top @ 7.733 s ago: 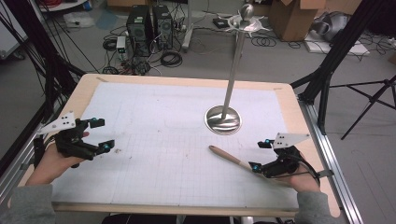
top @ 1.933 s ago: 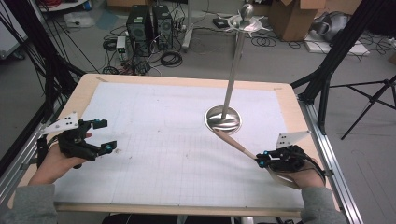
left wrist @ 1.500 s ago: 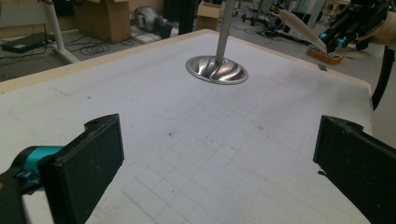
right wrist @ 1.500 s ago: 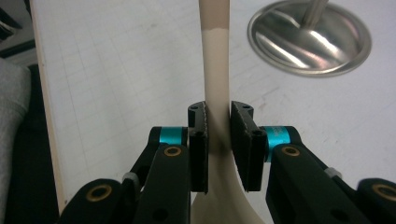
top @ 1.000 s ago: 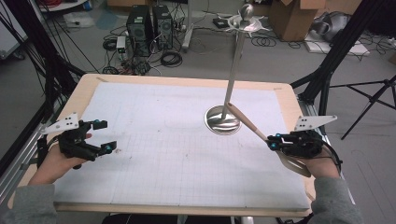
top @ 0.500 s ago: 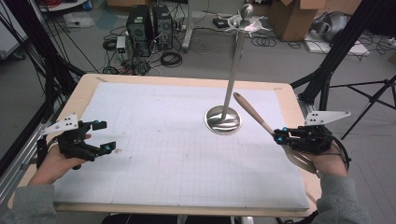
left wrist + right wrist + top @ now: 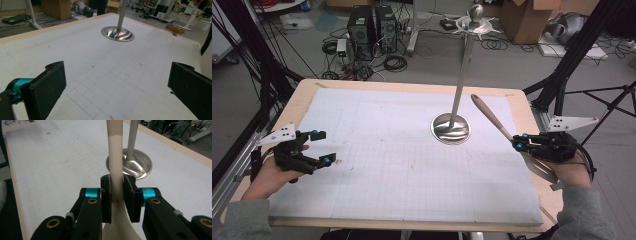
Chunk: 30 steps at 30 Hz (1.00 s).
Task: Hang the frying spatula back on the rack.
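A: Start at the left. What is there?

B: The left gripper [image 7: 318, 147] sits low over the left part of the white gridded mat [image 7: 402, 175], held in the person's left hand [image 7: 272, 172]. Its jaws stand wide apart with nothing between them. In the left gripper view the two black pads [image 7: 47, 87] frame bare mat.

A: And the middle of the table?

B: A metal stand [image 7: 452, 127] rests on the mat, right of centre. It has a round, ribbed, shiny base and a thin upright pole that ends in a knob with hooks at the top. It stands apart from both grippers.

A: Then the right side?

B: The right gripper [image 7: 518, 143] is at the right edge of the table, in the person's right hand [image 7: 569, 170]. It is clamped on a wooden spoon [image 7: 492, 117]. The right gripper view shows both pads pressed on the pale handle [image 7: 115, 165], just above where it widens toward the bowl.

A: So where is the spoon?

B: Off the mat, in the air. Its handle slants up and toward the stand, and the tip lies near the pole but does not touch it. The bowl end points back toward the person, under the gripper body.

A: The table itself?

B: A wooden top [image 7: 522, 100] shows as a rim around the mat.
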Motion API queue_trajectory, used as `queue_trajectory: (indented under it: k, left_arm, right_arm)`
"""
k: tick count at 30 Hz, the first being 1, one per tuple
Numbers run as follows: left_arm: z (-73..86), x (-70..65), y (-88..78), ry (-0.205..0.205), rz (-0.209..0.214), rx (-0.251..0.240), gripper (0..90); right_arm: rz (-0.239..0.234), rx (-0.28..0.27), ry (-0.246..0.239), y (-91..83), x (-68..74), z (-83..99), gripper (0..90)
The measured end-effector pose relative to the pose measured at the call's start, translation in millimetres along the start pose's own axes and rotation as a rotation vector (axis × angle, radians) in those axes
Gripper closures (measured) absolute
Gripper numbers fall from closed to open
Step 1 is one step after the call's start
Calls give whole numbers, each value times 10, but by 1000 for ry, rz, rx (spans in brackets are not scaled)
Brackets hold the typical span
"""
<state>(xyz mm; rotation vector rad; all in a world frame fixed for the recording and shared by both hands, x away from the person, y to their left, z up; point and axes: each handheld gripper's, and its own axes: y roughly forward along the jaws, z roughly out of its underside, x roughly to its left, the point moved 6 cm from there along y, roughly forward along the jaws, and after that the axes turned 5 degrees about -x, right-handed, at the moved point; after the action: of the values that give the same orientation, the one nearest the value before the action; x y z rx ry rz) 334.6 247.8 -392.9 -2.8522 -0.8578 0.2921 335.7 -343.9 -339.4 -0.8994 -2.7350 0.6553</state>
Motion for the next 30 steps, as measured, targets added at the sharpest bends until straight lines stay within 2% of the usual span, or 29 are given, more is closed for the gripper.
queue_trajectory:
  k: [4, 10, 13, 17, 20, 30]
  left_arm:
    - [-5, 7, -31, 2, -7, -1, 22]
    - [-7, 12, -56, 1, -16, -5, 22]
    - [5, 9, -59, 2, -14, 0, 22]
    - [21, 16, -83, 1, -22, 3, 22]
    - [29, 17, -97, -3, -27, 1, 22]
    - [75, 26, -134, -9, -42, 13, 22]
  right_arm:
    - [31, -20, 3, -39, -41, -8, 779]
    - [38, -28, 9, -77, -84, -11, 779]
    - [28, -25, 10, -84, -90, -18, 779]
    - [1, -37, -13, -95, -104, -40, 779]
    - [2, -35, -8, -121, -130, -52, 779]
    - [50, -62, 15, -209, -259, -93, 779]
